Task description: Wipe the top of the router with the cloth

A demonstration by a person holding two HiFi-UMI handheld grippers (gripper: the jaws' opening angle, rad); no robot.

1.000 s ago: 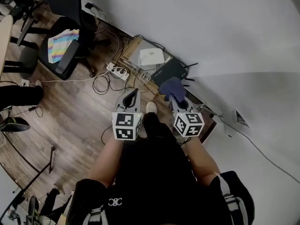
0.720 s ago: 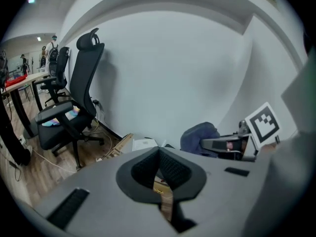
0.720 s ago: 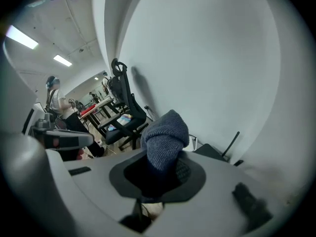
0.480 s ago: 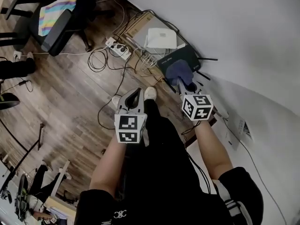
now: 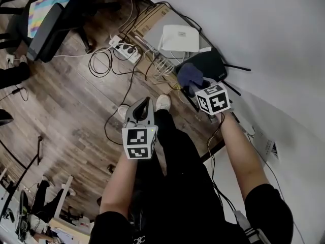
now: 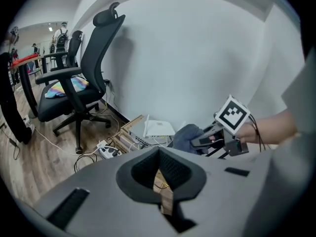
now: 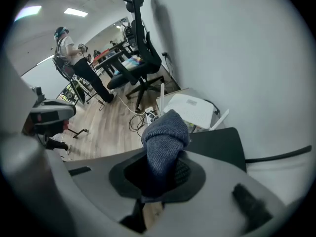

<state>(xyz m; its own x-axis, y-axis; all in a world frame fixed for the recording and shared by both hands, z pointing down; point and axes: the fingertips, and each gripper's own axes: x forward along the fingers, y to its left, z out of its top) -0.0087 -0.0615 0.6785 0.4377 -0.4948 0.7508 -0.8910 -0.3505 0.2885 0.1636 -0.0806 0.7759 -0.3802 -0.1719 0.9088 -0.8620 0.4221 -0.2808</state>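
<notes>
Router [image 5: 213, 64] | cloth [image 5: 189, 75] at its edge | white box [image 5: 179, 38] beside | cables [image 5: 158, 66] near

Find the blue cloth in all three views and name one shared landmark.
Head view: cloth upper centre, at the right tool's tip, by the black router.
Left gripper view: right of centre, just right of the white router.
Right gripper view: centre, clamped between that tool's jaws.
Shared landmark: the white router.
</notes>
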